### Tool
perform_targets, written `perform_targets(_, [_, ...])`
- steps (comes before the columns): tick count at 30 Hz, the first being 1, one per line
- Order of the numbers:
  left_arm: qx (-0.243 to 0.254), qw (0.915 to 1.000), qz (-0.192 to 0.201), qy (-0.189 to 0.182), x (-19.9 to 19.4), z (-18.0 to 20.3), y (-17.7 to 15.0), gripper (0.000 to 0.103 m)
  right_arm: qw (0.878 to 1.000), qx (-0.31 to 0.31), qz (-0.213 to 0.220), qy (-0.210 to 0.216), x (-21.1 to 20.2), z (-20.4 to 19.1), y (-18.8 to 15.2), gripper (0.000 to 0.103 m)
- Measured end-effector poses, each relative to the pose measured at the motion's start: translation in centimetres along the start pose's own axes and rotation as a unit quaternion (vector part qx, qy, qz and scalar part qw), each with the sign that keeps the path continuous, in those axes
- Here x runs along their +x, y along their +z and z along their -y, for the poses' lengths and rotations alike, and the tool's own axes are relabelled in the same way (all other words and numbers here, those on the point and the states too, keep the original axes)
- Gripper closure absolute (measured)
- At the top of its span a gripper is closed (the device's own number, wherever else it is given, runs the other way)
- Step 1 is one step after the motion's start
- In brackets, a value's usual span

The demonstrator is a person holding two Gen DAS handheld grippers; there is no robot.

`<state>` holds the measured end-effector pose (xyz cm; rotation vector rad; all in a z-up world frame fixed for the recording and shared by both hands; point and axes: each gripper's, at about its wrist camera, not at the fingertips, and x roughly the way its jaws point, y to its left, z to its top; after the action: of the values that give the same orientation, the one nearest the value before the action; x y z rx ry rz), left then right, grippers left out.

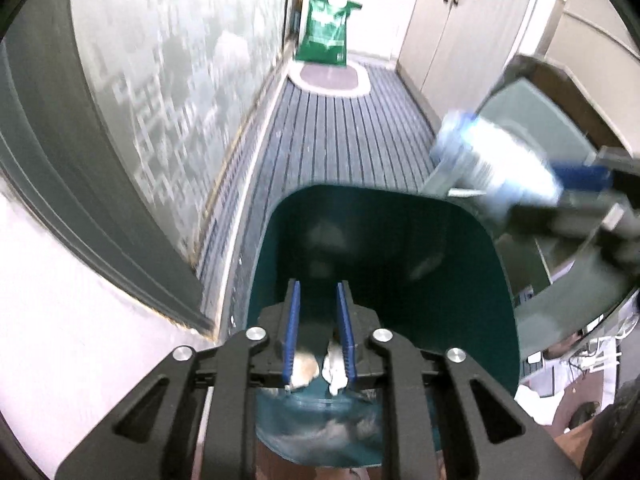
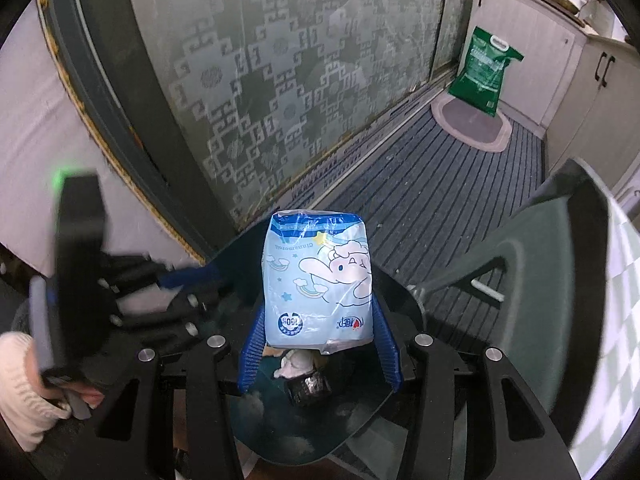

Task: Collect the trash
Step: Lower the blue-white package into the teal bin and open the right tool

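Note:
A dark green trash bin (image 1: 460, 280) stands open on the floor, with crumpled paper and dark wrappers inside (image 2: 304, 376). My right gripper (image 2: 318, 340) is shut on a light blue tissue pack (image 2: 318, 276) with a cartoon print and holds it upright over the bin's mouth. The same pack shows blurred in the left wrist view (image 1: 496, 164), above the bin's right rim. My left gripper (image 1: 318, 320) hangs over the bin's near side, its blue fingers (image 1: 294, 324) a little apart with nothing between them. It shows blurred in the right wrist view (image 2: 192, 276).
The bin's grey swing lid (image 2: 560, 280) stands tilted up on the right. A frosted patterned glass door (image 2: 300, 80) runs along the left. A striped grey mat (image 1: 340, 140) covers the floor. A green sack (image 1: 326, 28) and an oval rug (image 2: 472, 120) lie at the far end beside cabinets (image 1: 472, 28).

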<state>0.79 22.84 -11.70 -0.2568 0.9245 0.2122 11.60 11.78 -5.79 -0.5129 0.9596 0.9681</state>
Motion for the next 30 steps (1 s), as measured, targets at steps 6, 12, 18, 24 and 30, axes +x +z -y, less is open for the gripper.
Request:
perform_targets(6, [0.000, 0.9992, 0.041, -0.003, -2.2, 0.2, 1.4, 0.087, 1.000, -0.003, -0.022, 0.003, 1.9, -0.9, -1.2, 0.054])
perform_targets(12, [0.003, 0.9968, 0.079, -0.012, -4.5, 1.0, 2.0, 0.088, 0.999, -0.001, -0.044, 0.007, 3.8, -1.1, -2.3, 0.054])
perform_targets(18, [0.004, 0.9934, 0.112, -0.024, -6.2, 1.4, 2.6, 0.089, 0.997, -0.010, -0.074, 0.007, 6.0, -1.4, -3.7, 0.054])
perform_targets(24, [0.002, 0.9897, 0.138, -0.039, -8.2, 1.6, 2.9, 0.088, 0.994, -0.013, -0.109, 0.005, 8.5, -1.2, -5.4, 0.054])
perform_targets(30, [-0.004, 0.9877, 0.150, -0.046, -8.8, 1.2, 3.4, 0.088, 0.991, -0.019, -0.133, 0.009, 9.8, -1.5, -6.4, 0.044])
